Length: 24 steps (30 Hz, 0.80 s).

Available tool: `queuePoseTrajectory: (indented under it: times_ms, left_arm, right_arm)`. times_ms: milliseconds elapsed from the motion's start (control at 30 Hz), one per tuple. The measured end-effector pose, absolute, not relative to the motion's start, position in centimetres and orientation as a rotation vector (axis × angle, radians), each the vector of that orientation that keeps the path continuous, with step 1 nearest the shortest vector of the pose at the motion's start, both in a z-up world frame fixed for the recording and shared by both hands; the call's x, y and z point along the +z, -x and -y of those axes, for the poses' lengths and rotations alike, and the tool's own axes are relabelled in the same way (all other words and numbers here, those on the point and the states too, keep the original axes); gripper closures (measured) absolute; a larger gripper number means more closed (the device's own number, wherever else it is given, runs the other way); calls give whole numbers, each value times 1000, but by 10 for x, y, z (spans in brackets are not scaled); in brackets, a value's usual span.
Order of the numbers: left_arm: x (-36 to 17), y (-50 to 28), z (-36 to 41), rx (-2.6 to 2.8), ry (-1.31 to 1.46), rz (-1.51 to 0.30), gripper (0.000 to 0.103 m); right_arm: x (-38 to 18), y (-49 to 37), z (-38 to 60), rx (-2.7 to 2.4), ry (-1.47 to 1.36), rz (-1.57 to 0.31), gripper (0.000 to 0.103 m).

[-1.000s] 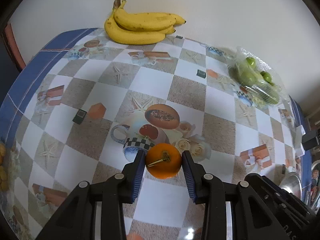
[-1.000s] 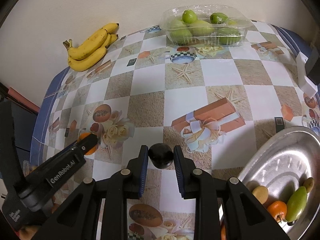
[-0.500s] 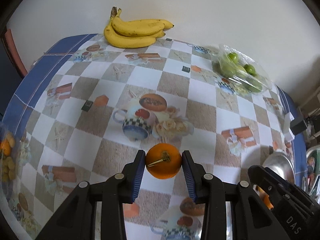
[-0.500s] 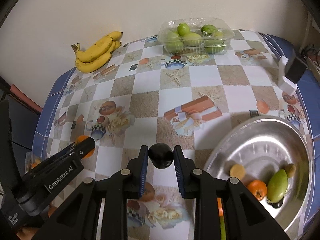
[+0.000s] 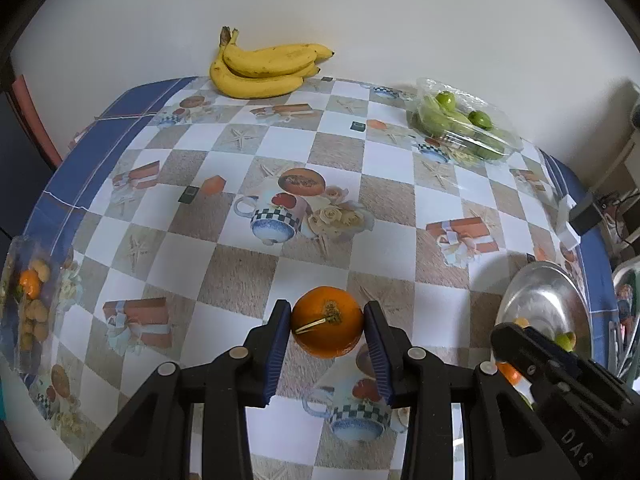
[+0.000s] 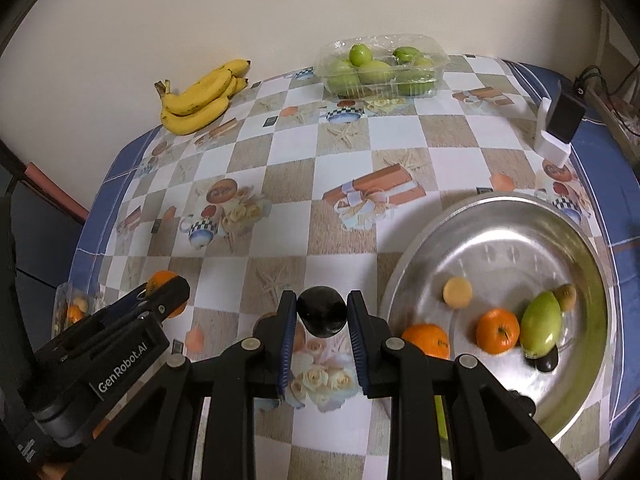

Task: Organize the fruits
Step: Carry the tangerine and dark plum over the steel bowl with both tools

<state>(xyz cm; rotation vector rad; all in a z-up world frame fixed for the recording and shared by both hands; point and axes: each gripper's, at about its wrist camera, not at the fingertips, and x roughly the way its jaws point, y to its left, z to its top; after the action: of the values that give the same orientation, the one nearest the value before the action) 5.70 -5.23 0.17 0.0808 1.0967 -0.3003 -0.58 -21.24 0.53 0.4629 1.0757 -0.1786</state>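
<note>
Two carries are running: left gripper (image 5: 327, 334) clenching an orange (image 5: 327, 327), right gripper (image 6: 322, 316) gripping a dark fruit (image 6: 322, 316), possibly a plum; next, lowering both into the steel bowl (image 6: 500, 216) at three o'clock.

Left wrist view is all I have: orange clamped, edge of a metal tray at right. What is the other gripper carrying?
Observer: The right gripper is shut on a small, round, dark, nearly black fruit.
Operator: What's in the tray? I only see a sliver.
Observer: The round silver metal tray holds two oranges, one near its left rim and one further in, a large green oval fruit, a pale yellow round piece, a small brown fruit and a dark one.
Operator: Room left?
Observer: Yes, the tray's far half is bare metal.
</note>
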Motion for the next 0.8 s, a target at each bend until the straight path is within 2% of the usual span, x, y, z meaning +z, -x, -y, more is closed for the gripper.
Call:
queuePoseTrajectory:
  times_ms: [433,800]
  left_arm:
    - [-2,-33,55,-307,-74,-1122,63]
    - [3,-18,83,-368,-131,-1103,63]
  right_arm:
    - [9,39,208,-188,-471,-1069,76]
    - [0,60,258,-307,-541,-1078,76]
